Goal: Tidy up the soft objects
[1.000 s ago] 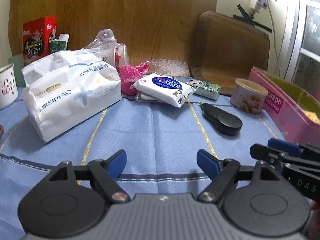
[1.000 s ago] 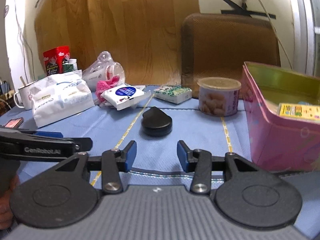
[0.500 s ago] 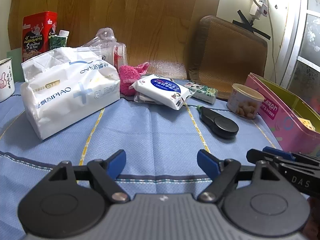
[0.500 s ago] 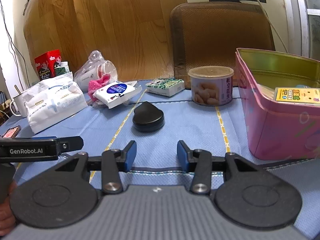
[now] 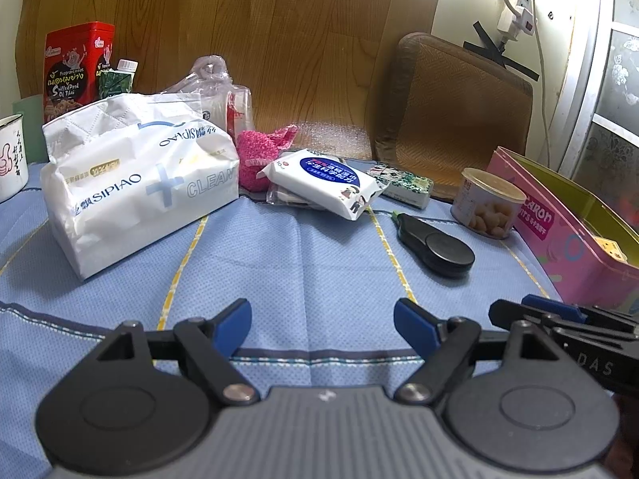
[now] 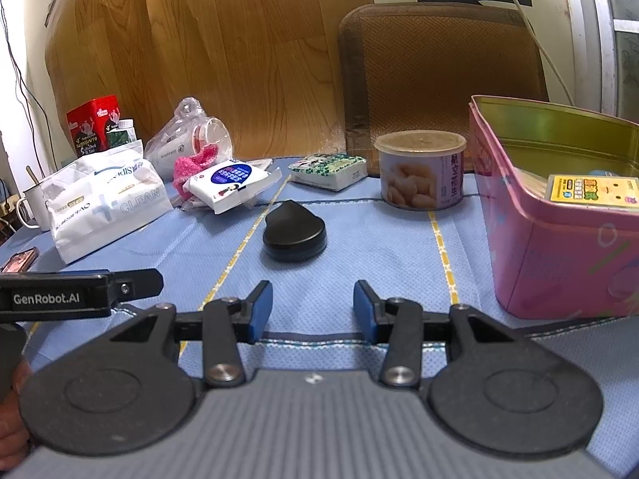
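A big white tissue pack point(image 5: 135, 183) point(image 6: 104, 199) lies at the left on the blue cloth. Behind it sits a pink fuzzy cloth point(image 5: 259, 155) point(image 6: 191, 163), and a white wet-wipe packet point(image 5: 323, 179) point(image 6: 231, 179) rests on another flat packet. A small green-patterned tissue pack point(image 5: 403, 185) point(image 6: 327, 165) lies farther right. My left gripper point(image 5: 322, 329) hangs open over bare cloth near the front edge, nothing between its blue pads. My right gripper point(image 6: 313, 311) is also open and empty, just short of the black round case point(image 6: 293, 229) point(image 5: 435, 245).
An open pink tin point(image 6: 559, 247) point(image 5: 567, 235) with a yellow packet inside stands at the right. A snack can point(image 6: 421, 169) point(image 5: 485, 203), a red box point(image 5: 76, 66), a white mug point(image 5: 10, 155), a clear bag with cups point(image 5: 215, 95) and a brown chair back point(image 6: 435, 80) line the rear.
Both views have drifted and tilted a little; the table objects lie where they were. Neither gripper's jaws have changed their opening.
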Demonstrator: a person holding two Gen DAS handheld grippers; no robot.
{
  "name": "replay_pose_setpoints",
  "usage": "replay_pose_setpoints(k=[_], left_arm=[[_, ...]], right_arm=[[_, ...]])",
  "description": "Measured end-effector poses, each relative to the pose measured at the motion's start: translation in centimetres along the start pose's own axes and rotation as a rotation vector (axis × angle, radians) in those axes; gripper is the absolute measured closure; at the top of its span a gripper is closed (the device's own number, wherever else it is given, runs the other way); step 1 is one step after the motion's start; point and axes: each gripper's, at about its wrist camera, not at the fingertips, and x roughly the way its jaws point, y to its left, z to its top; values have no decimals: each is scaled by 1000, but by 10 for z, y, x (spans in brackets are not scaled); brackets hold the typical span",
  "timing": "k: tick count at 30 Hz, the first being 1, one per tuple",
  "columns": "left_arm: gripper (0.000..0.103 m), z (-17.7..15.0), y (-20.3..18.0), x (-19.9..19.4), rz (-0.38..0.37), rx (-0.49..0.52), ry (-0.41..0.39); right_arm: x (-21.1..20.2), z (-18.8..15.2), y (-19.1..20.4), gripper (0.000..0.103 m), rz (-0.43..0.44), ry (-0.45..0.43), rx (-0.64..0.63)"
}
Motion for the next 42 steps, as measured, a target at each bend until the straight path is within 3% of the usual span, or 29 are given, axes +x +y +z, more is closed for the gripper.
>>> replay_pose_setpoints(k=[37, 42], left_arm=[[22, 1, 8, -3, -4, -31, -7], [22, 5, 21, -10, 62, -4, -33]], right_arm=[[2, -1, 9, 55, -5, 18, -62], [4, 2, 19, 55, 22, 10, -126]])
